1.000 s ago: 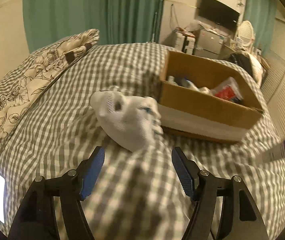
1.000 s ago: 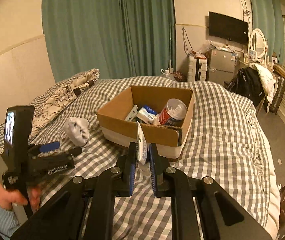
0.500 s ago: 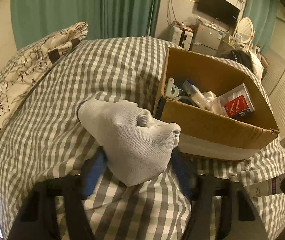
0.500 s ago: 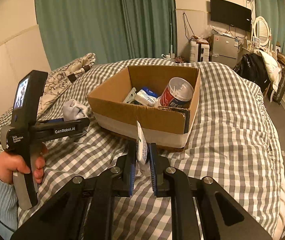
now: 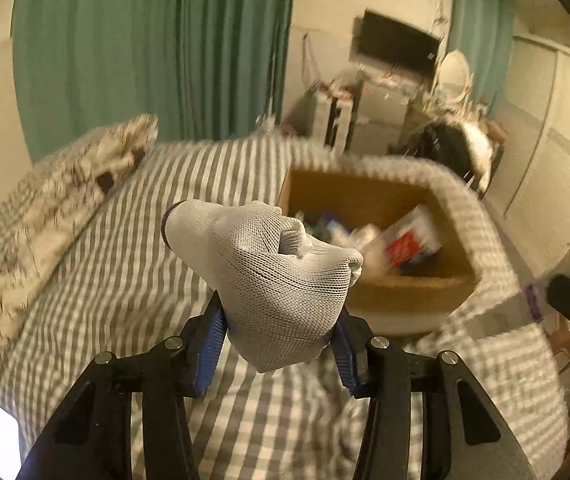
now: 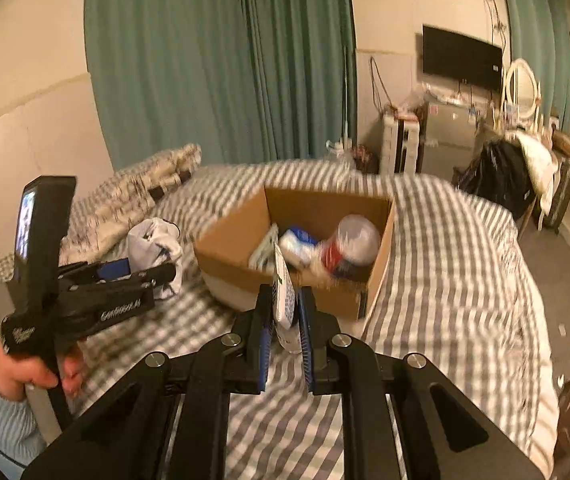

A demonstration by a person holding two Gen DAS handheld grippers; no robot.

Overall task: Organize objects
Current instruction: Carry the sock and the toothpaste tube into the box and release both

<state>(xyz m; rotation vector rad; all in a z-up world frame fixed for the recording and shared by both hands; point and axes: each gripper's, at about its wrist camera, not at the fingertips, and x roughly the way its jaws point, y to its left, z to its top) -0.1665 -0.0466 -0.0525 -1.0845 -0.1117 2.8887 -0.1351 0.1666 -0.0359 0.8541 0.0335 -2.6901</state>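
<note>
The left gripper (image 5: 279, 344) is closing its jaws on a grey knit sock (image 5: 273, 276), a balled bundle that sits between the blue pads (image 5: 211, 342) and is lifted clear of the bed (image 5: 125, 264). Seen from the right wrist, the same sock (image 6: 153, 248) hangs at the front of that gripper, just left of the box (image 6: 325, 248). A hand (image 6: 35, 372) in a pale blue sleeve (image 6: 1, 424) grips the handle (a small lit screen stands on top of it).

The right gripper (image 6: 287, 320) is clamped on a flat white packet (image 6: 283, 300), held on edge between its pads, above the checked cover and just in front of the box's near wall.

The cardboard box stands open on the bed and holds a red and white can (image 6: 349, 244), a blue and white pack (image 6: 299, 246) and some smaller bits too blurred to name. A patterned pillow (image 6: 141, 196) lies at the far left of the bed, before green curtains (image 6: 221, 60).
</note>
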